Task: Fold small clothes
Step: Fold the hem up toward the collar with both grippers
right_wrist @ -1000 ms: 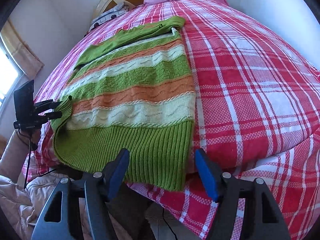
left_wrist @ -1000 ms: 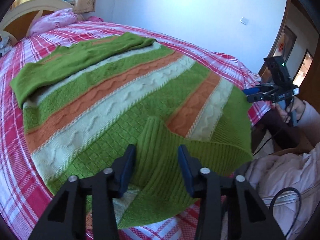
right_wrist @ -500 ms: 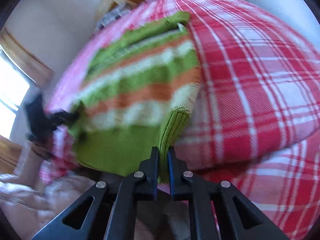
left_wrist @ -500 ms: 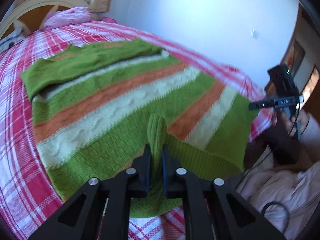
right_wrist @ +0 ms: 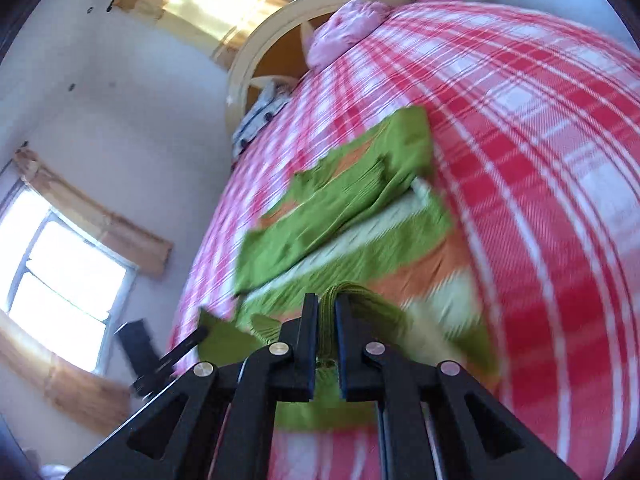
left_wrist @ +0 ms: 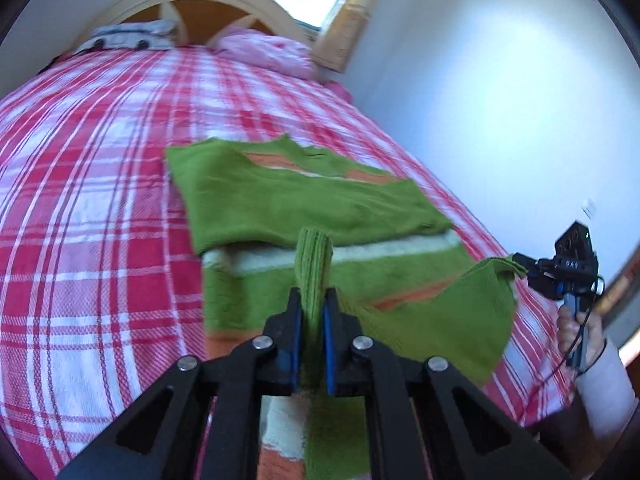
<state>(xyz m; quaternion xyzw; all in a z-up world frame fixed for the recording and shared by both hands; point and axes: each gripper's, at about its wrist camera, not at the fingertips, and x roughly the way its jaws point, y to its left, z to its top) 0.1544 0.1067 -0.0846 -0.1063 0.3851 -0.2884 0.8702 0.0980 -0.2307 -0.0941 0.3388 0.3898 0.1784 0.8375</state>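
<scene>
While the sweater [left_wrist: 320,216] lay flat on the bed [left_wrist: 100,200], its ribbed hem was lifted off the cover at the near edge, pinched at two corners. From the left gripper [left_wrist: 313,320] the garment ran toward 12 o'clock, with its folded-in green sleeves farthest off, toward the headboard [left_wrist: 192,4]. Its long axis thus pointed along the fingers, from hem to collar. The hem itself ran crosswise, out to 3 o'clock, where its other corner met the right gripper [left_wrist: 532,270], held in a hand [left_wrist: 576,328]. Each hand was equally near its own corner, so the coming fold looked to turn on carrying the hem toward 12 o'clock over the striped body.

Left jaws stood all but closed, a ridge of green rib squeezed between the blue pads [left_wrist: 295,332] and standing up past the tips. In the right wrist view the right gripper [right_wrist: 327,320] was likewise nearly closed on a bunched fold of the same hem, though that frame was blurred. There the sweater [right_wrist: 352,224] stretched toward 12 to 1 o'clock, and the left gripper [right_wrist: 160,356] showed dark at 9 o'clock beside the other corner. Beyond lay a pink pillow [left_wrist: 272,52] and a window [right_wrist: 60,280].
</scene>
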